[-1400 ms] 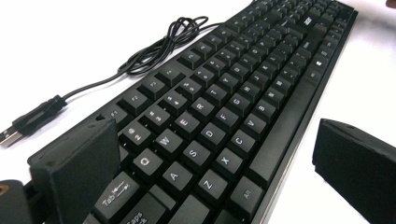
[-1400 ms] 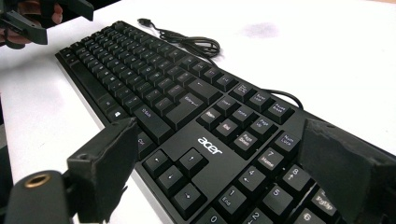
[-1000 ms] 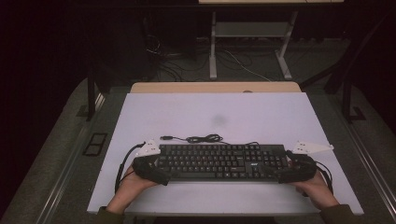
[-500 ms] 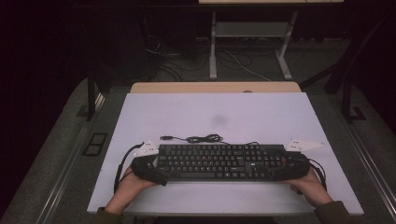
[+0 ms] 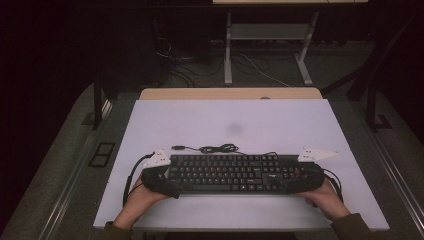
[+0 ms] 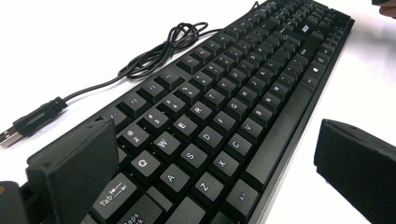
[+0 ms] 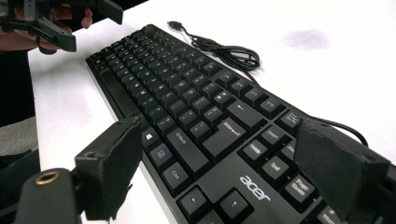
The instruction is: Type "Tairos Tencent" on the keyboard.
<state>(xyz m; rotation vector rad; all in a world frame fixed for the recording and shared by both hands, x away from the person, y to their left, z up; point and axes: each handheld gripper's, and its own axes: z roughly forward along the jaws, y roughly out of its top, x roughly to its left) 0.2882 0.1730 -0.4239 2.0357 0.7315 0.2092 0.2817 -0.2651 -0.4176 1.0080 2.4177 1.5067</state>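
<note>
Black and full-sized, the keyboard (image 5: 235, 173) lies flat along the near part of the white bench (image 5: 230, 125), its long side running left to right in the high view. Its cable (image 5: 215, 148) sits in a loose coil on the bench just behind the back edge, ending in a USB plug (image 6: 11, 135) that rests on the white surface, plugged into nothing.

At the left end, the left tool (image 5: 159, 177) stands wide, its two black jaws set either side of the keyboard's short end: in the left gripper view one jaw rises over the back corner near the Tab and number keys, the other stands off the front edge, apart from the casing (image 6: 212, 140). Whether the back jaw touches the keys cannot be told.

At the right end, the right tool (image 5: 306, 176) is likewise spread wide, one jaw beyond the front edge and one over the back edge by the numeric pad, with the logo end of the keyboard (image 7: 201, 126) lying between them. A hand (image 5: 137, 202) holds each tool from the near side of the bench.
</note>
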